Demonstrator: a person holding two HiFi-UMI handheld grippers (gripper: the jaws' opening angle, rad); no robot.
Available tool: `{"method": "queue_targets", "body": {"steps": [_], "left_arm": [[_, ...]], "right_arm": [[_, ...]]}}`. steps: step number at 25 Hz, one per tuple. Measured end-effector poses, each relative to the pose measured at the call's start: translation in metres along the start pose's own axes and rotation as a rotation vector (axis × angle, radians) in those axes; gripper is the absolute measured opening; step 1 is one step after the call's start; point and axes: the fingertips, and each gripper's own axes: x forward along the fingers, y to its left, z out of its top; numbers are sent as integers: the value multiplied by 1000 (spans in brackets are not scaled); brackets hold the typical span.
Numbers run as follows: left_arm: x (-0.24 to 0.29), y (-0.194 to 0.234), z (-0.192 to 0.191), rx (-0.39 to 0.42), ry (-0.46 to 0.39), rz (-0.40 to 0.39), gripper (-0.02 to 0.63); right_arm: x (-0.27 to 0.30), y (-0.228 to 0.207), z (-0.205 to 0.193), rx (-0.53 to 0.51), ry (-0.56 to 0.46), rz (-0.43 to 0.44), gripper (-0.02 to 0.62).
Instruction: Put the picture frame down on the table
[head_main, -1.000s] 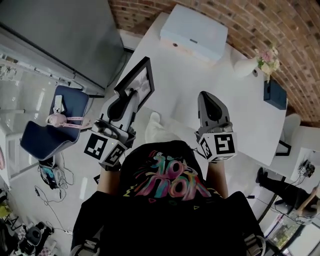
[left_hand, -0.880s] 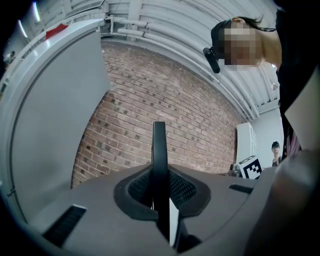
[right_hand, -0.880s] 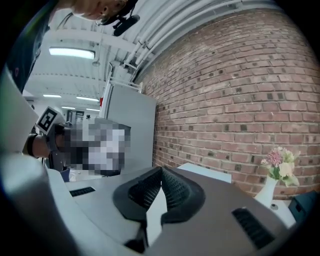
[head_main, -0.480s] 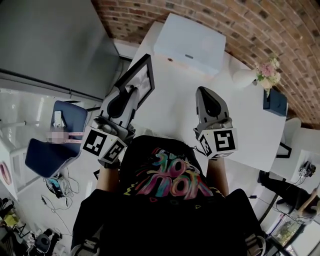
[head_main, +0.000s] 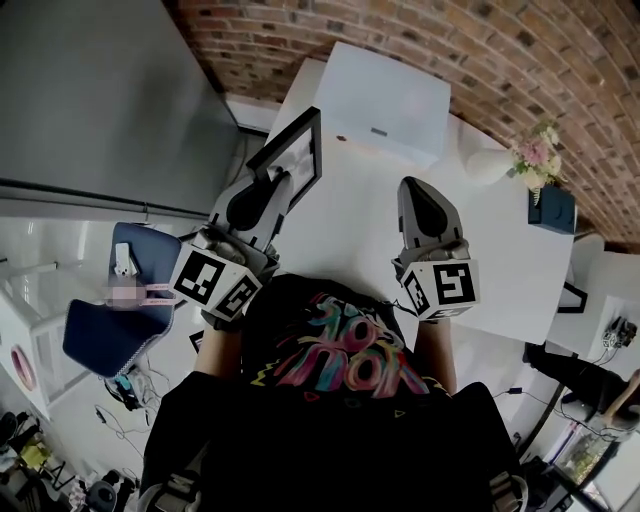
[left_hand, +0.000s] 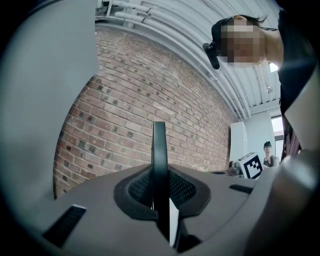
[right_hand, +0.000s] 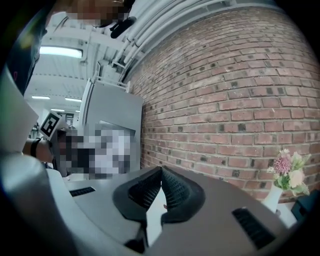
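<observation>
Two claws reach forward over the near side of a white bench (head_main: 500, 250), one in each of our hands. The left claw (head_main: 275, 182) is clenched on the picture frame (head_main: 292, 158). In the left gripper view its ribbed pads (left_hand: 140, 186) press on either side of the frame's thin dark edge, which rises straight up from between them.

From the head view we see the frame at the bench's left edge, standing on edge rather than lying flat. Its long side runs away from us, in line with the claw and toward the brick wall (head_main: 450, 40). Its pale face, inside a dark border, is turned to the right, toward the middle of the bench. We cannot tell whether its lower edge touches the bench.

The right claw (head_main: 412, 188) is closed tight with nothing in it. In the right gripper view its tips meet, and only a sliver of white shows in the gap behind them. It hangs well apart from the frame, to the right.

A white box (head_main: 385, 95) sits at the far end of the bench by the wall. A white vase (head_main: 490, 162) of pink flowers (head_main: 535, 155) stands further right. A blue chair (head_main: 105, 335) is on the floor to the left.
</observation>
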Motion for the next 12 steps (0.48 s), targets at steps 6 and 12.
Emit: {"method": "queue_targets", "body": {"steps": [6, 12], "left_arm": [[13, 19, 0, -7, 23, -40, 49], [22, 26, -5, -22, 43, -88, 49]], "right_arm": [[17, -4, 4, 8, 6, -37, 18], [24, -6, -2, 28, 30, -71, 18]]}}
